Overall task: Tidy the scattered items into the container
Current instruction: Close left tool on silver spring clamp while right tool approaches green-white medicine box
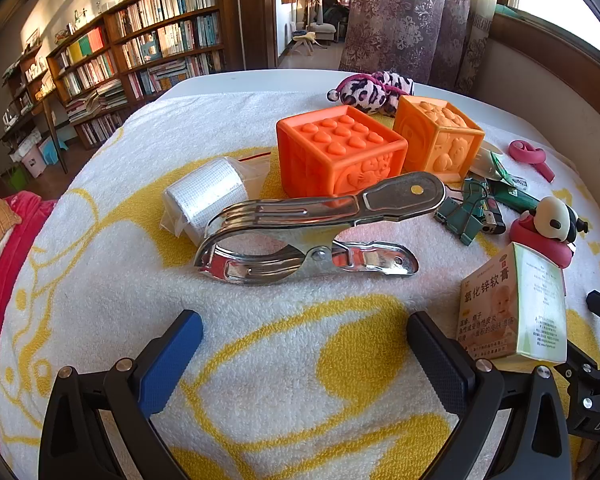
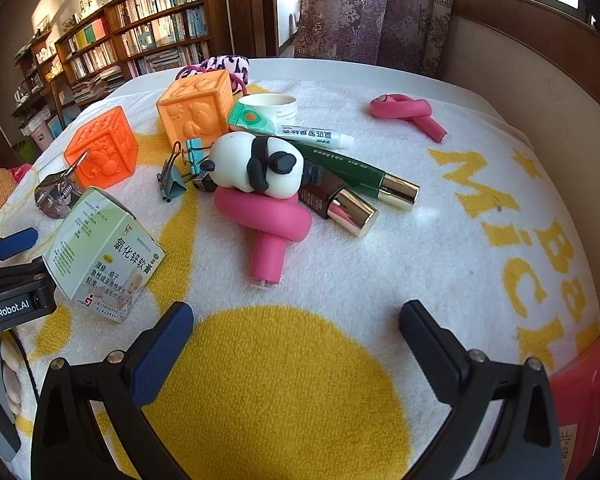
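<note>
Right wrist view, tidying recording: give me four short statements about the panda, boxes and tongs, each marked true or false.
1. The panda toy lies on a pink foam roller. True.
2. The right tongs grip the ointment box. False: they are open and empty; the box stands to their left.
3. Two orange embossed cubes sit on the towel. True.
4. The green tube stands upright. False: it lies flat.

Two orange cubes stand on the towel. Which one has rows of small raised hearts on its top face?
The darker orange cube, nearer the metal clamp. The paler orange cube beside it carries embossed figures on top, not rows of hearts.
</note>
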Motion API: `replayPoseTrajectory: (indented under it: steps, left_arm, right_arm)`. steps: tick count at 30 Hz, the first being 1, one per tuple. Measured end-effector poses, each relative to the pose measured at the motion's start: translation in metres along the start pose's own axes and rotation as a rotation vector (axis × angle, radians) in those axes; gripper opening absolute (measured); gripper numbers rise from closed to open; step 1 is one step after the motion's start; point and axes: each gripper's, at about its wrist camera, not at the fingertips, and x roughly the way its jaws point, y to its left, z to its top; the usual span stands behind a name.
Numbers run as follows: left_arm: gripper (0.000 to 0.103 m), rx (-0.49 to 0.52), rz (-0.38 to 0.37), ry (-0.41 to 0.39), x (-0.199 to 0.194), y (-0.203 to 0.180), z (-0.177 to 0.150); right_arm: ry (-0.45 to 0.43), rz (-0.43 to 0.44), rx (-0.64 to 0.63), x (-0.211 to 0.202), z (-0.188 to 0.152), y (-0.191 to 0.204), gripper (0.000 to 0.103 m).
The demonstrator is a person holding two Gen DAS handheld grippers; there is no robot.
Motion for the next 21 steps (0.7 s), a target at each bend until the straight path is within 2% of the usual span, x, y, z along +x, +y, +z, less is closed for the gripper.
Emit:
replayPoseTrajectory:
  steps: [9,12,16,18,21]
  left_arm:
    - [0.103,-0.017,0.01,0.0,-0.001,0.001,0.0]
    - [0.103,-0.027,-0.033,-0.004,-0.006,0.008,-0.002]
    - [0.103,-0.114,-0.103,-0.021,-0.021,0.036,-0.002]
    - [0.103,-0.142,-0.09,-0.048,-0.029,0.051,0.002]
    - [0.103,-0.161,-0.055,-0.08,-0.034,0.07,0.011]
  right_arm:
    - [0.004,-0.023,0.013,0.0,-0.001,-0.001,0.103]
    - [-0.004,-0.028,0.073,-0.005,-0.002,-0.012,0.103]
    - [-0.045,0.103,0.201,-0.018,-0.002,-0.032,0.103]
    - [-0.065,0.157,0.237,-0.023,-0.001,-0.036,0.103]
    - [-0.105,0.17,0.226,-0.031,0.0,-0.031,0.103]
